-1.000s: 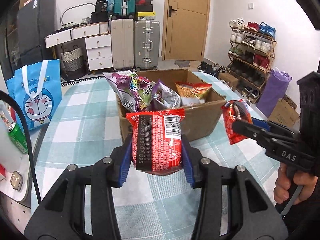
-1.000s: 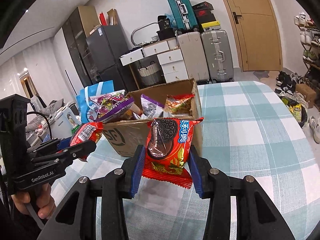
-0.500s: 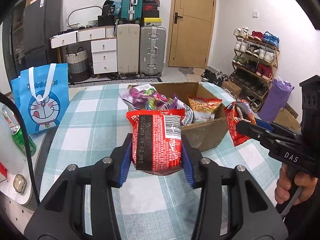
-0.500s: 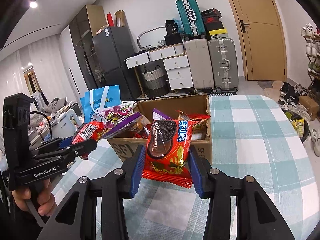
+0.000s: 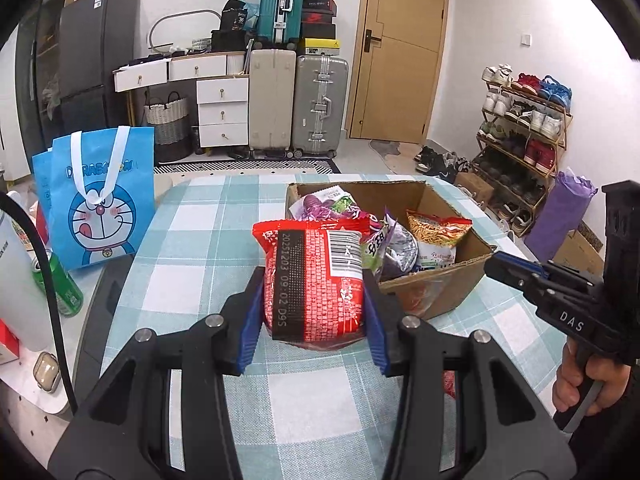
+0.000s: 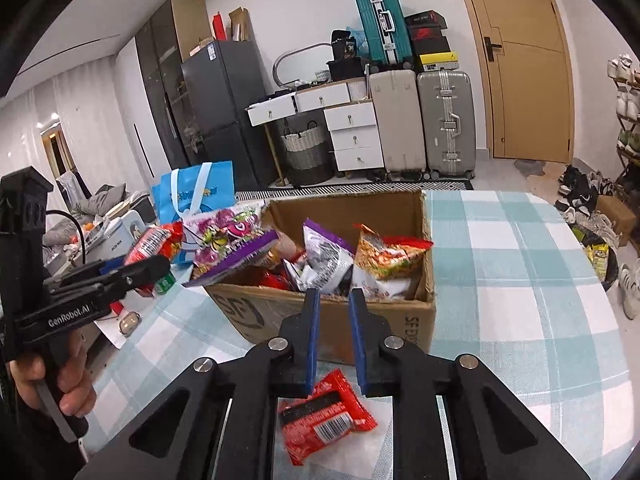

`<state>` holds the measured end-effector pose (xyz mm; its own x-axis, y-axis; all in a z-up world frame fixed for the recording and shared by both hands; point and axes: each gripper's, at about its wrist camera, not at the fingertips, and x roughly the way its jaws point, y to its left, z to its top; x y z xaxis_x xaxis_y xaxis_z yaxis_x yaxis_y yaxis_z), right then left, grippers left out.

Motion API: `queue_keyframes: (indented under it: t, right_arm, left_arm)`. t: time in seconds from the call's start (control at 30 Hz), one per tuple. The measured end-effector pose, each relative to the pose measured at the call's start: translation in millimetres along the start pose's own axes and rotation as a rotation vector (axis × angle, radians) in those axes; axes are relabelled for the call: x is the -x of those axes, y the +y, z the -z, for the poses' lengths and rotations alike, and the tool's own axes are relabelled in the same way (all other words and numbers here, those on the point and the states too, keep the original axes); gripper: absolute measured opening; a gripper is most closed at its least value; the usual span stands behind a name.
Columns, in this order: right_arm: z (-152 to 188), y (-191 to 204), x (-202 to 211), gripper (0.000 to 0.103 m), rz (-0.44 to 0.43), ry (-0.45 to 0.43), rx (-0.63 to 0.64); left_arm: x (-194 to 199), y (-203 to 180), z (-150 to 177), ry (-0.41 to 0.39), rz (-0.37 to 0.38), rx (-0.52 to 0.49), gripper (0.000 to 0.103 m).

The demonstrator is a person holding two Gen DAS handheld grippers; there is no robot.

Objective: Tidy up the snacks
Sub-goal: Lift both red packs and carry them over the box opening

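My left gripper (image 5: 314,280) is shut on a red snack packet (image 5: 316,276), held upright above the checked tablecloth, left of the cardboard box (image 5: 444,284). The box (image 6: 332,316) holds several snack bags. My right gripper (image 6: 334,300) holds nothing, its jaws narrowly apart in front of the box. A red Oreo packet (image 6: 324,420) lies on the table beneath it. The left gripper with its packet (image 6: 150,244) shows at left in the right wrist view. The right gripper (image 5: 500,266) shows at right in the left wrist view.
A blue Doraemon bag (image 5: 102,200) stands at the table's left edge. A green can (image 5: 60,284) and a small case (image 5: 46,368) sit on a side surface at left. Suitcases, drawers and a shoe rack (image 5: 520,128) stand beyond the table.
My right gripper has let go of the Oreo packet, which now lies on the table beneath it, and its jaws have narrowed. Both grippers rose a little; the left still holds its packet.
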<state>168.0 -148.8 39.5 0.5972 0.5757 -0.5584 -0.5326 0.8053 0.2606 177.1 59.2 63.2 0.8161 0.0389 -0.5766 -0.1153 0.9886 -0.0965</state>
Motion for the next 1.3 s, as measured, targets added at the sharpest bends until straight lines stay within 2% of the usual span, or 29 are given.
queue_keyframes:
  t: [0.1, 0.13, 0.23, 0.27, 0.4, 0.5, 0.6, 0.63, 0.73, 0.93, 1.17, 1.3]
  right_arm:
    - [6, -2, -1, 0.018, -0.015, 0.040, -0.005]
    - [9, -3, -2, 0.023, -0.021, 0.056, -0.003]
    - [28, -1, -9, 0.054, -0.029, 0.140, 0.000]
    - [34, 0, -14, 0.058, -0.035, 0.171, -0.002]
    - [56, 6, -38, 0.062, -0.037, 0.285, 0.005]
    - [65, 9, -50, 0.071, -0.028, 0.327, 0.019]
    - [69, 9, -61, 0.071, -0.012, 0.348, 0.033]
    - [70, 9, -62, 0.068, -0.009, 0.353, 0.038]
    - [70, 13, -64, 0.049, -0.025, 0.353, 0.063]
    - [65, 21, -54, 0.047, -0.050, 0.307, 0.084]
    - [35, 33, -8, 0.047, -0.101, 0.134, 0.100]
    - [16, 36, 8, 0.047, -0.103, 0.064, 0.106]
  left_arm:
    - [-2, 2, 0, 0.007, 0.005, 0.004, 0.041]
    - [-4, 2, 0, 0.008, 0.008, 0.004, 0.041]
    - [-7, 2, -1, 0.007, 0.015, 0.006, 0.041]
    - [-7, 2, 0, 0.007, 0.018, 0.007, 0.041]
    - [-10, -3, 1, 0.011, 0.025, -0.003, 0.041]
    - [-10, -6, 1, 0.013, 0.026, -0.012, 0.041]
    - [-11, -7, 2, 0.014, 0.026, -0.011, 0.041]
    - [-11, -7, 2, 0.013, 0.024, -0.010, 0.041]
    - [-11, -7, 2, 0.014, 0.024, -0.007, 0.041]
    - [-11, -7, 2, 0.010, 0.026, -0.011, 0.041]
    - [-14, -5, 1, 0.014, 0.022, -0.005, 0.041]
    - [-21, -4, -2, 0.022, 0.018, -0.005, 0.042]
